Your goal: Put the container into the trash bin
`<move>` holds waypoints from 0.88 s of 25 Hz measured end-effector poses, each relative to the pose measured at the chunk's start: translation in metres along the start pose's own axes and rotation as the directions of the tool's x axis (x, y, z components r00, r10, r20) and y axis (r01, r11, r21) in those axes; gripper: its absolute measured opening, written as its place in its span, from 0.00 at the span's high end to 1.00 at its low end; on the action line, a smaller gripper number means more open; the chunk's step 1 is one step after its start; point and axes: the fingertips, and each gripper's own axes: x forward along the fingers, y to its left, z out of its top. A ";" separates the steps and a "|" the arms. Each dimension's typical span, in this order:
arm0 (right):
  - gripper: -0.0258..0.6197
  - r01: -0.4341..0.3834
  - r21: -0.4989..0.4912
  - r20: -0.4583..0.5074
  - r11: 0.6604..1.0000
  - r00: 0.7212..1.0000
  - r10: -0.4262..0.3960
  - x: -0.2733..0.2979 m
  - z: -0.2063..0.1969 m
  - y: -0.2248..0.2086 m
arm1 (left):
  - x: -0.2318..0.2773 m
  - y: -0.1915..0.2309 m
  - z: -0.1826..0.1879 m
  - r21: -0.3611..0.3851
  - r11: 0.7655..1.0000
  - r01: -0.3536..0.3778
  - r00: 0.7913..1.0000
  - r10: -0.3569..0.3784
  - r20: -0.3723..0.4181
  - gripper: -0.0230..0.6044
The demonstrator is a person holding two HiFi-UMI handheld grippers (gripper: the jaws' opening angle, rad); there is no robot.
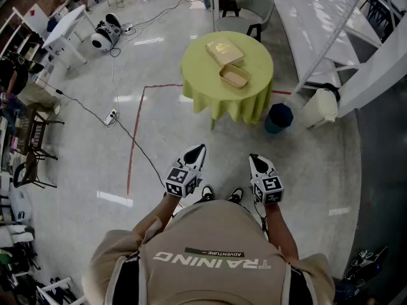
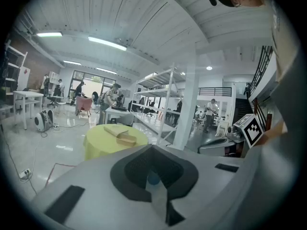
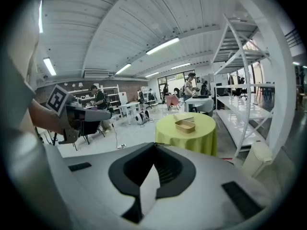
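Observation:
A tan open container [image 1: 234, 76] lies on a round table under a yellow-green cloth [image 1: 210, 88], with a flat tan box [image 1: 224, 52] beside it. On the floor by the table's right side stands a dark blue trash bin [image 1: 278, 117]. My left gripper [image 1: 197, 150] and right gripper [image 1: 254, 159] are held side by side well short of the table, both shut and holding nothing. The container [image 2: 125, 138] shows far ahead of the left gripper [image 2: 152, 146]. From the right gripper [image 3: 154, 144] the container [image 3: 185, 125] is also far off.
A white bin [image 1: 320, 107] stands right of the blue one, against white shelving [image 1: 331, 37]. A cable and power strip [image 1: 112, 116] lie on the floor to the left, near red tape lines. Desks, chairs and people fill the far room.

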 end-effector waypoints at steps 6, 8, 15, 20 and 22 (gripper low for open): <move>0.96 -0.027 -0.003 -0.008 1.000 1.000 0.027 0.013 0.008 0.015 | 0.004 0.005 -0.004 0.005 1.000 0.022 1.000 -0.022 -0.006 0.96; 0.96 -0.011 0.011 -0.001 1.000 1.000 0.011 0.013 0.011 0.015 | 0.002 0.007 -0.006 -0.001 1.000 0.022 1.000 -0.022 -0.007 0.96; 0.96 0.057 0.013 0.016 0.998 0.998 -0.057 0.022 0.011 0.007 | 0.000 0.028 -0.004 -0.011 1.000 0.010 1.000 -0.010 0.007 0.96; 0.96 0.051 0.020 0.004 0.999 0.999 -0.051 0.038 0.026 0.015 | 0.003 0.028 0.004 0.095 0.994 0.062 0.998 -0.062 -0.001 0.96; 0.96 0.057 0.025 0.007 0.998 0.998 -0.057 0.049 0.023 0.013 | 0.008 0.032 0.006 0.091 0.993 0.072 0.997 -0.073 0.000 0.96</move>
